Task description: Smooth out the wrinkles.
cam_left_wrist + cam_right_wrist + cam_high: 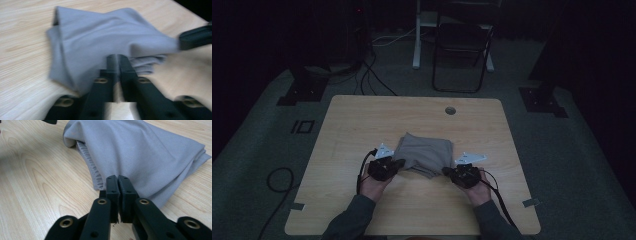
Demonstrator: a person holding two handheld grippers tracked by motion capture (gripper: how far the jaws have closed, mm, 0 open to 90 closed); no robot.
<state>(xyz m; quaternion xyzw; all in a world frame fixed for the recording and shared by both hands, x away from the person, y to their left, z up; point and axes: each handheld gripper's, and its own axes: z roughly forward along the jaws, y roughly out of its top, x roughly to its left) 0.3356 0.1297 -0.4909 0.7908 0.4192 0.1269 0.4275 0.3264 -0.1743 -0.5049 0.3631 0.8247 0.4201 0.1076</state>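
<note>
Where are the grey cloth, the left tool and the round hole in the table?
grey cloth [424, 152], high view, middle of its top fold.
left tool [117, 60], left gripper view, its closed tips.
round hole [450, 110], high view, its centre.

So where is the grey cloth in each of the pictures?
High view: the grey cloth lies folded mid-table, toward the person, between the two tongs.
Left gripper view: the cloth spreads across the upper middle, its near edge at the shut jaws.
Right gripper view: it covers the upper right, its edge at the shut jaws.
Shared landmark: the wooden table, under the cloth in every view.
</note>
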